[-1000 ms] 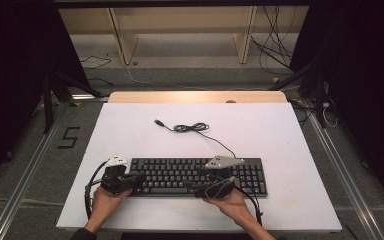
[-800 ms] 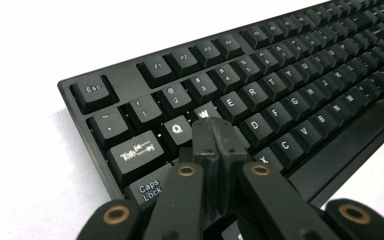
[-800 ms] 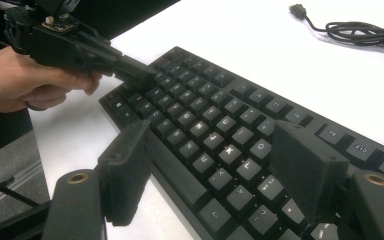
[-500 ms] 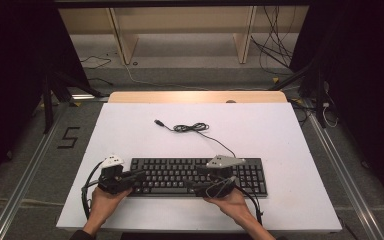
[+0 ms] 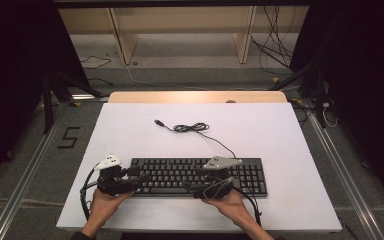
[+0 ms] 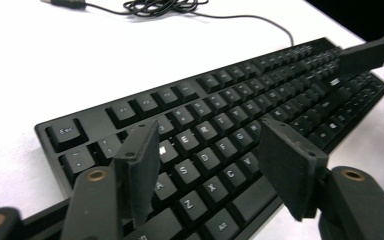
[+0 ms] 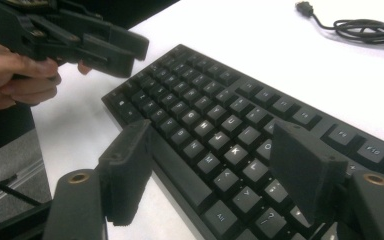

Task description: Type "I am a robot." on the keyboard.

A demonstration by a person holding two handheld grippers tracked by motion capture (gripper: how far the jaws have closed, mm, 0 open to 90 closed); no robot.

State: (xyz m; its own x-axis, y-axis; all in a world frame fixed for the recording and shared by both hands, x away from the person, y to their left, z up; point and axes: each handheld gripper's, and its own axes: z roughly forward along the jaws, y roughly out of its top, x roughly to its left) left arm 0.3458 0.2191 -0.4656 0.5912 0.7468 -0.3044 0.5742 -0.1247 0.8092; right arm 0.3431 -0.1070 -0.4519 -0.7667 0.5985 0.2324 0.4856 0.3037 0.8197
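Hovering over keyboard's (image 5: 200, 176) left end, left claw (image 5: 141, 178) is held with jaws apart, nothing gripped. Keyboard lies flat near tabletop's (image 5: 280, 130) front edge, cable (image 5: 192, 128) coiled behind. Right claw (image 5: 194, 188) is poised mid-keyboard, jaws likewise apart. Risk judged: uneven lift could tilt keyboard; trailing cable could drag. Key legends are readable in gripper views, not from high view.

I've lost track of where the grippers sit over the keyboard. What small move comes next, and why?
Probably close each open gripper on its end of the keyboard to get a hold. The left gripper is open above the left letter keys, and the right gripper is open over the front edge near the spacebar. Neither touches the keyboard, whose cable lies loose and unplugged on the white table.
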